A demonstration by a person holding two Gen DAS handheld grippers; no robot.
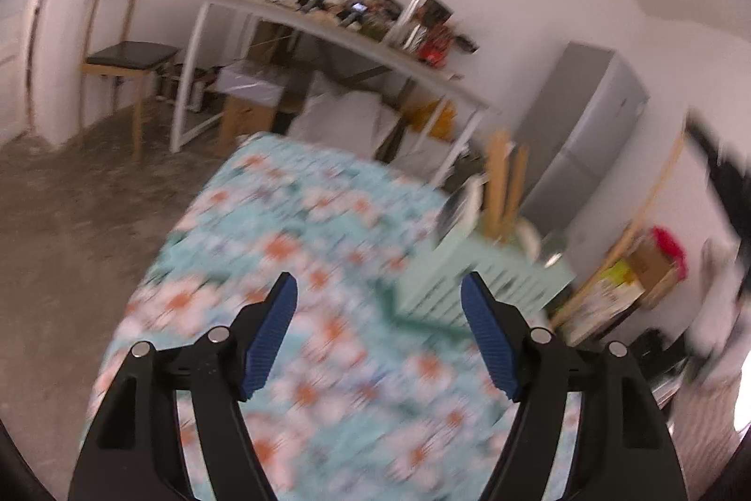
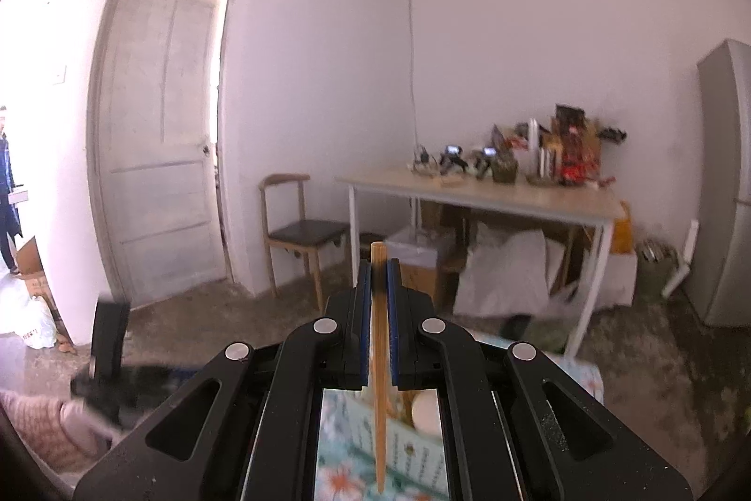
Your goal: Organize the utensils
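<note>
My right gripper (image 2: 378, 266) is shut on a wooden chopstick (image 2: 378, 355), held upright, its tip pointing down over the mint utensil holder (image 2: 417, 444) seen between the gripper's arms. In the left wrist view, my left gripper (image 1: 379, 289) is open and empty above the floral tablecloth (image 1: 291, 228). The mint slatted utensil holder (image 1: 488, 280) stands just ahead of it to the right, with wooden utensils (image 1: 504, 181) standing in it. The view is blurred.
A white table (image 2: 493, 196) with clutter stands by the far wall, with boxes and bags beneath. A wooden chair (image 2: 300, 228) and a door (image 2: 159, 144) are left of it. A grey fridge (image 1: 582, 134) stands at right. Boxes (image 1: 624, 280) lie past the table's right side.
</note>
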